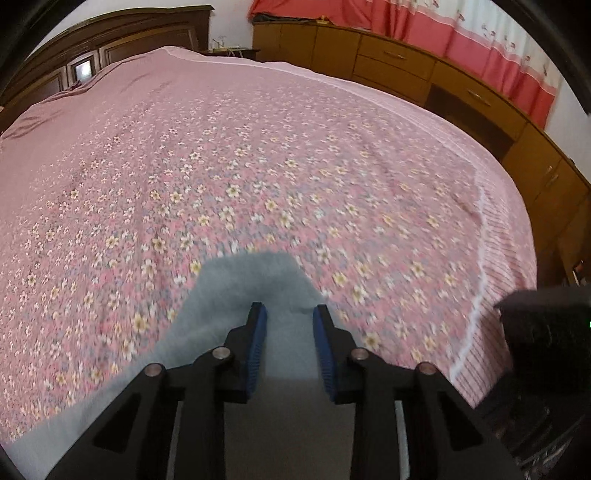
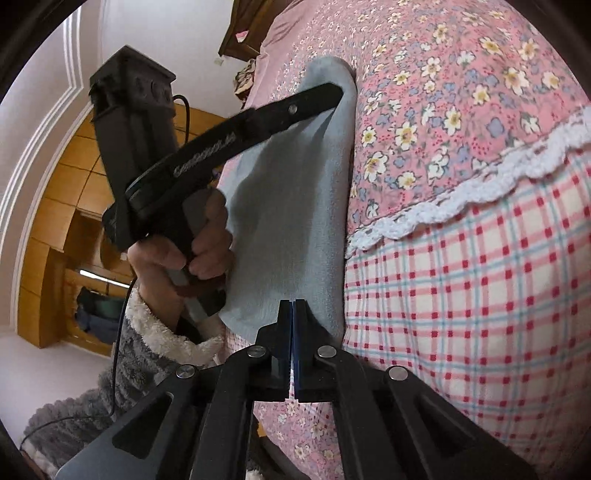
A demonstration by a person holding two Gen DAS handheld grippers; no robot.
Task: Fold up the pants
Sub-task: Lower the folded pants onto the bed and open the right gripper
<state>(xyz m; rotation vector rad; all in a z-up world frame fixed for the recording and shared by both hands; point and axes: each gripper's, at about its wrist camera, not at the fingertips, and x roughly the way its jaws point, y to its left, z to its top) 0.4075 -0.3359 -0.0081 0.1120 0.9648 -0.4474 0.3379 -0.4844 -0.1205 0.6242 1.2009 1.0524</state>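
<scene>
Grey pants (image 2: 291,206) lie over the edge of the bed (image 1: 258,166), a long strip running from upper centre to lower centre in the right wrist view; in the left wrist view the same cloth fills the lower centre. Right gripper (image 2: 293,310), bottom centre of its view: blue pads pressed together, pinching the near edge of the pants. Left gripper (image 1: 289,314): jaws partly apart, grey cloth between them, pads not seen pressing on it. From the right wrist view, the left gripper's finger reaches to the far end of the strip at upper centre. The left hand (image 2: 199,236), centre left, is wrapped round the handle, with a fleecy sleeve (image 2: 162,343) below it. Bed cover floral pink with a white lace trim (image 2: 461,192), plaid below. Wooden cabinets (image 1: 461,85) at upper right, red curtain (image 1: 424,26) above them.
</scene>
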